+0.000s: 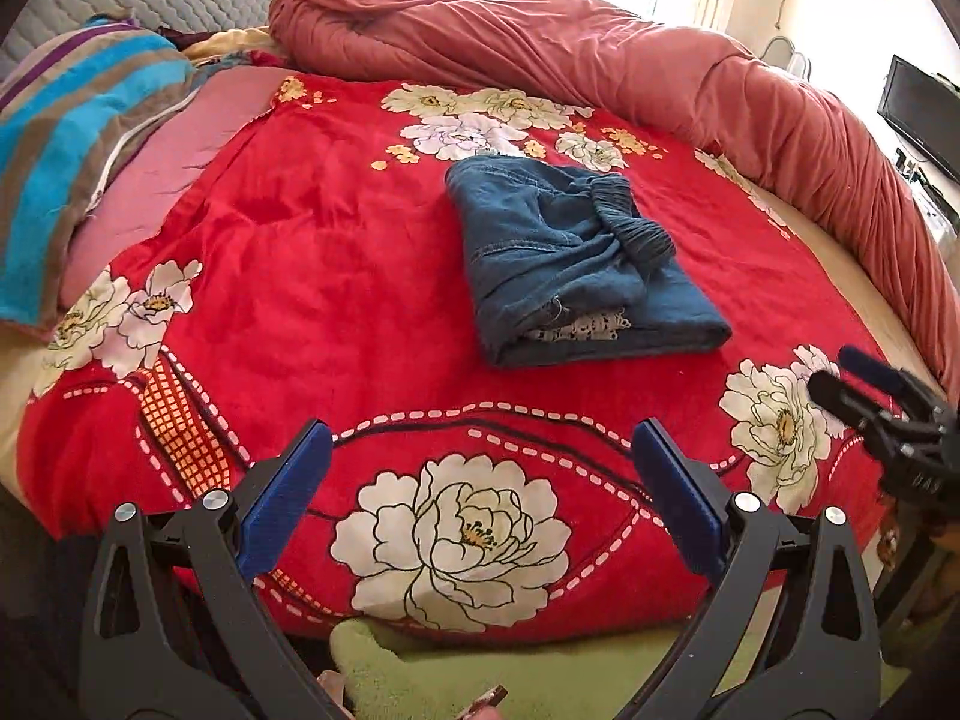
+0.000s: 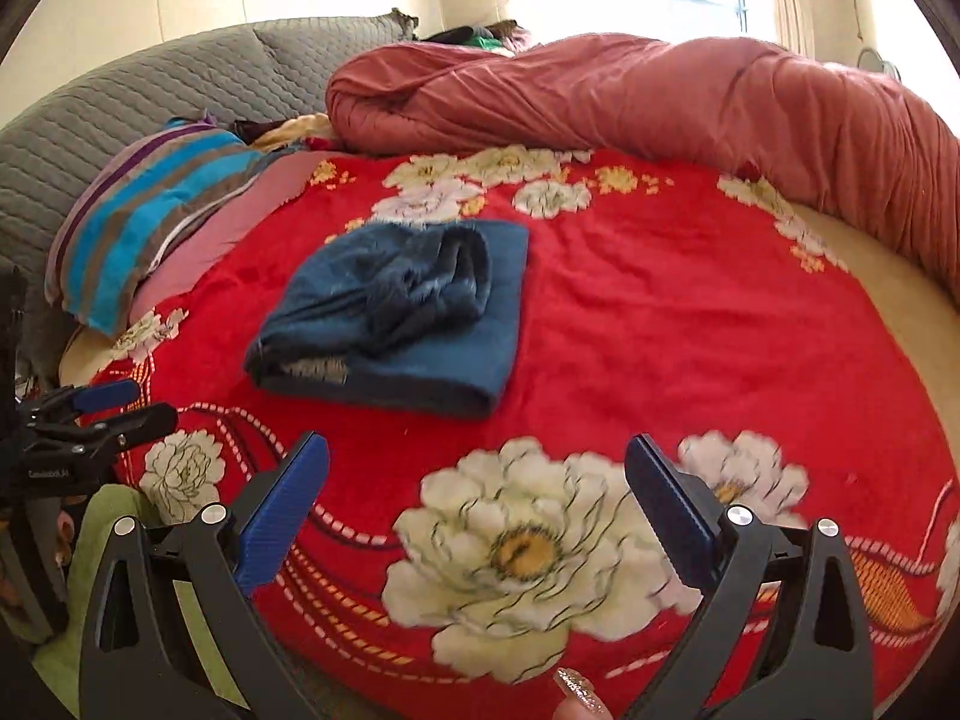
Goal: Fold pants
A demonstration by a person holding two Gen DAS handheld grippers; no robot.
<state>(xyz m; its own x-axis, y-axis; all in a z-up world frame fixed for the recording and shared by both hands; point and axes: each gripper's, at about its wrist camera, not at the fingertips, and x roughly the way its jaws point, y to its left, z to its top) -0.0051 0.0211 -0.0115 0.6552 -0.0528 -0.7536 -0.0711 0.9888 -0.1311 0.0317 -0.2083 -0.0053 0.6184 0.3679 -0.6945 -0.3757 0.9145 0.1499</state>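
Observation:
The blue denim pants (image 1: 576, 264) lie folded into a thick rectangle on the red floral blanket (image 1: 336, 276), elastic waistband bunched on top and a bit of white lace showing at the near fold. My left gripper (image 1: 480, 429) hovers open over the blanket's near edge, well short of the pants, with nothing between its blue pads. In the right wrist view the pants (image 2: 396, 324) sit left of centre. My right gripper (image 2: 477, 444) is also open and empty, back from them. Each gripper shows in the other's view: right gripper (image 1: 837, 372), left gripper (image 2: 147, 402).
A rolled pink-red duvet (image 1: 600, 54) runs along the far and right sides of the bed. A striped pillow (image 1: 78, 138) lies at the left against a grey quilted headboard (image 2: 120, 108). A dark screen (image 1: 918, 114) stands at the right. Green cloth (image 1: 480, 678) lies below the near edge.

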